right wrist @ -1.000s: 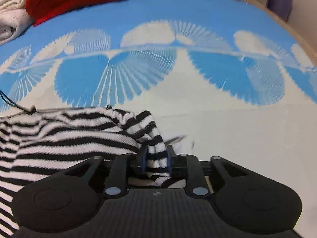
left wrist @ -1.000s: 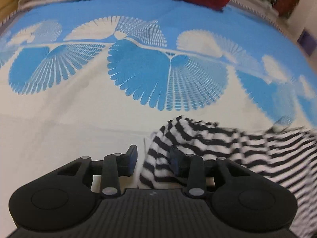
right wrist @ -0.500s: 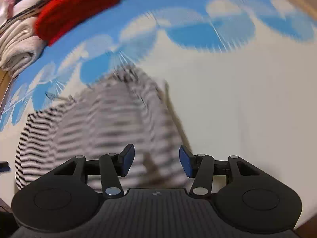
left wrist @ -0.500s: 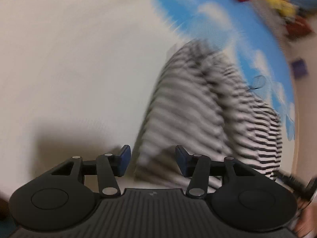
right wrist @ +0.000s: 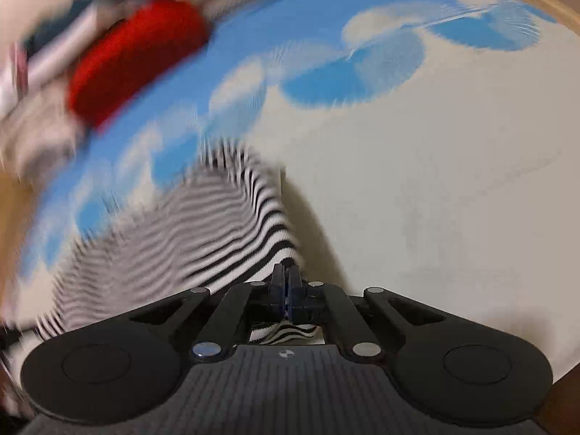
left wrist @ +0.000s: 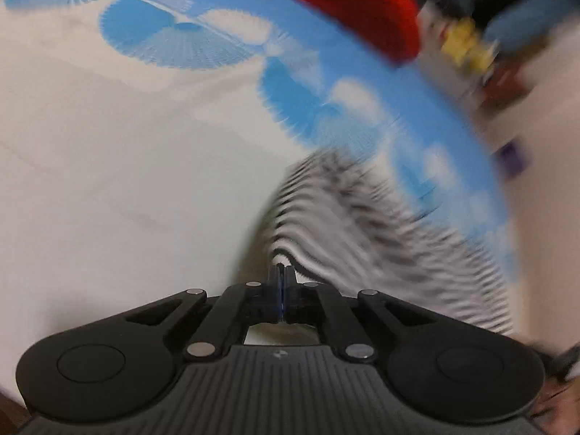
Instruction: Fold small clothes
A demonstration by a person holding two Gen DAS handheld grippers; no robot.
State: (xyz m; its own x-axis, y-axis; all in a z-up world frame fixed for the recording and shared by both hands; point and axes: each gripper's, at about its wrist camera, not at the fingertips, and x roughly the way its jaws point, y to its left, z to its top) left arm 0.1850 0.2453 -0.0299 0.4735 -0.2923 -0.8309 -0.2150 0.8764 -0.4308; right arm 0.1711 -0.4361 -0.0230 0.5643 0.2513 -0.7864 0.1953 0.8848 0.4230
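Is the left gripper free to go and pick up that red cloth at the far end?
Probably not yet. The left gripper is shut on a corner of the striped garment, so it must let go first. Otherwise, only bare bedspread lies between it and the red cloth.

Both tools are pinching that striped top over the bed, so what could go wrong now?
Each grip is only at an edge of the striped garment: the left tool and right tool could lose it. Stretched between them, the fabric might fold crooked. It could also sweep toward the red garment nearby.
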